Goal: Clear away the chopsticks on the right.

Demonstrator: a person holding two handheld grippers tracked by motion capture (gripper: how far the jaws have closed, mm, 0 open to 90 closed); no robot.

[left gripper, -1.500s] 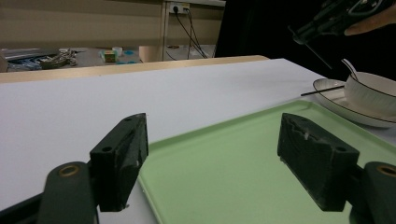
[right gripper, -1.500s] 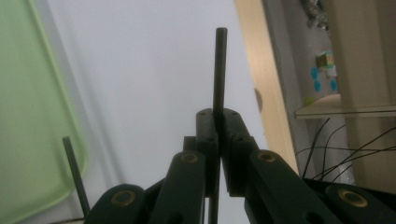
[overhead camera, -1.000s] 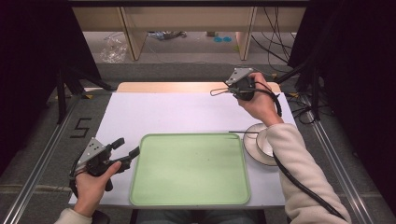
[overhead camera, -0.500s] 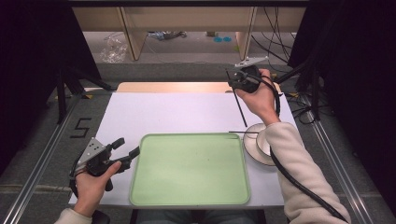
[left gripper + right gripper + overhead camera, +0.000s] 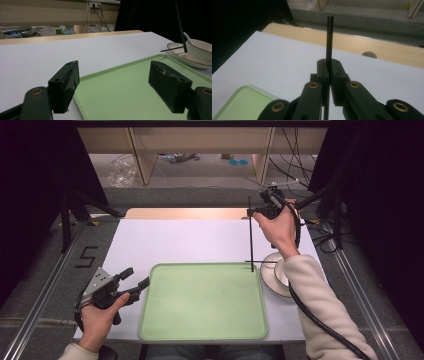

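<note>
My right gripper [image 5: 257, 211] is raised over the table's far right and is shut on a thin black chopstick [image 5: 250, 237]. The stick hangs upright, its lower tip near the far right corner of the green tray [image 5: 200, 266]. In the right gripper view the jaws [image 5: 329, 67] pinch the chopstick [image 5: 329, 37], which sticks out past them. A second black chopstick [image 5: 260, 262] lies level across the rim of a white saucer [image 5: 272, 279] that carries a bowl [image 5: 197, 50]. My left gripper [image 5: 137, 277] rests open at the tray's left edge, its jaws [image 5: 115, 72] wide apart with nothing between them.
A white sheet [image 5: 180, 242] covers the table, with a wooden strip [image 5: 185, 213] along its far edge. Metal rails [image 5: 45, 290] run down both sides. Cables [image 5: 325, 227] lie beyond the right edge. Shelving legs and clutter stand on the floor behind.
My right gripper has lifted and turned, which swung the chopstick from level to upright. The left gripper has stayed where it was.
</note>
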